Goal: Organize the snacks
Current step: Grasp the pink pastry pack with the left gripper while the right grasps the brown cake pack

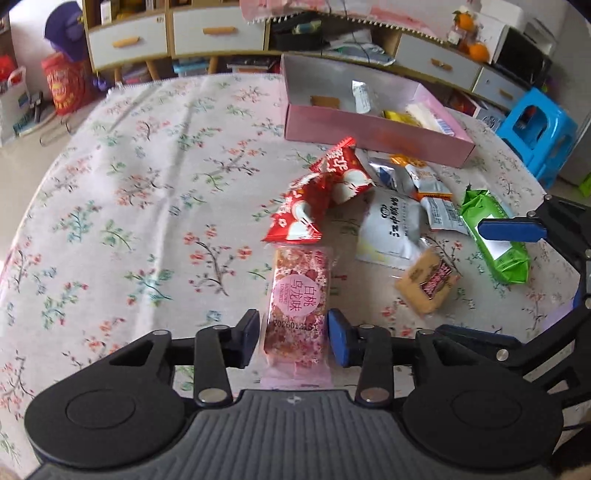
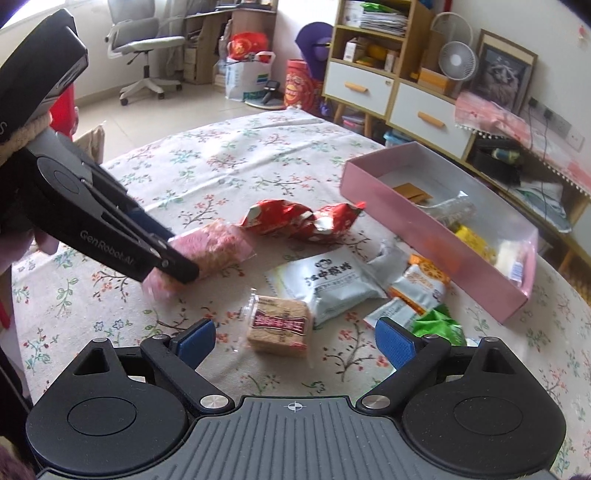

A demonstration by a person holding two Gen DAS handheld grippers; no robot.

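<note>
A pink snack bar (image 1: 297, 302) lies on the floral tablecloth between the fingers of my left gripper (image 1: 293, 338), which sit against its sides; in the right wrist view the same bar (image 2: 216, 249) sits in that gripper (image 2: 173, 264). My right gripper (image 2: 295, 341) is open and empty, just above a tan biscuit pack (image 2: 279, 325). Two red packets (image 1: 319, 192), a white pouch (image 1: 393, 225) and a green pack (image 1: 495, 230) lie nearby. A pink box (image 1: 369, 131) holds several snacks.
The table (image 1: 147, 184) has a floral cloth. Cabinets with drawers (image 1: 218, 35) stand behind it, and a blue stool (image 1: 535, 129) at the right. An office chair (image 2: 144, 48) and bags stand on the floor beyond.
</note>
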